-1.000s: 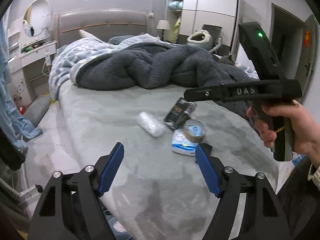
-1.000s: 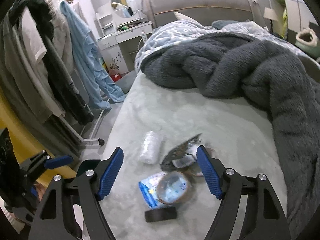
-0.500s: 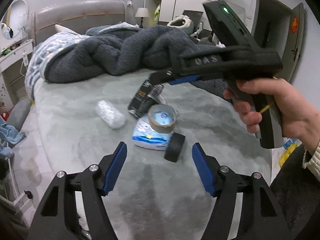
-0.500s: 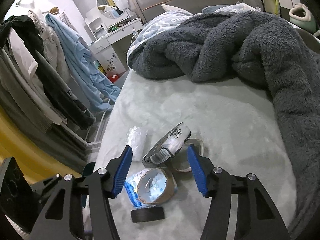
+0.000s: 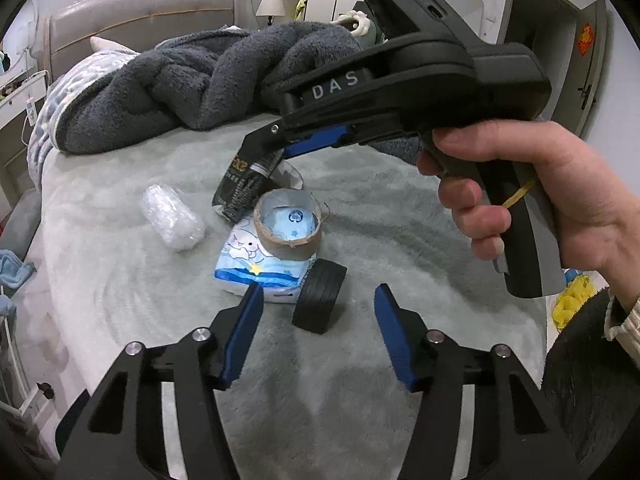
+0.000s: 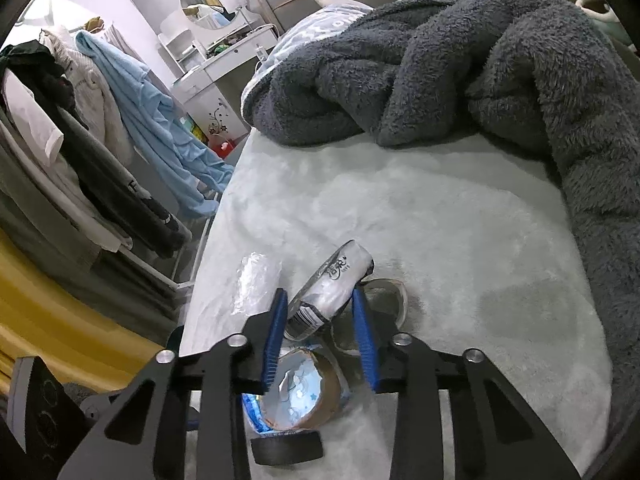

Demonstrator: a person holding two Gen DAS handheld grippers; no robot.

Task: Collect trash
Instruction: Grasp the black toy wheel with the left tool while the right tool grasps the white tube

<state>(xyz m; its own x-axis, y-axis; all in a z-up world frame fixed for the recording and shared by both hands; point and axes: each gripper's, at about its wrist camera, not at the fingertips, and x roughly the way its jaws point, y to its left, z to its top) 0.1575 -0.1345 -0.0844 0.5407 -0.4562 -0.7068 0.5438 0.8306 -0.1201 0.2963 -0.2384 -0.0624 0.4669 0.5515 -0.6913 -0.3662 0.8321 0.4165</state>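
On the pale green bed, the right gripper has its blue pads narrowed around the crumpled dark snack wrapper, both pads look to be touching it. Left gripper hangs wide open just near the black toy wheel, holding nothing. Trash count: one wrapper, one cardboard tape roll sitting on one blue tissue pack, one clear crinkly plastic roll off left. Something round behind the wrapper is mostly hidden. Gray blanket piled at the far end.

Dim, cool indoor light; sharp focus; heavy fisheye edge distortion.
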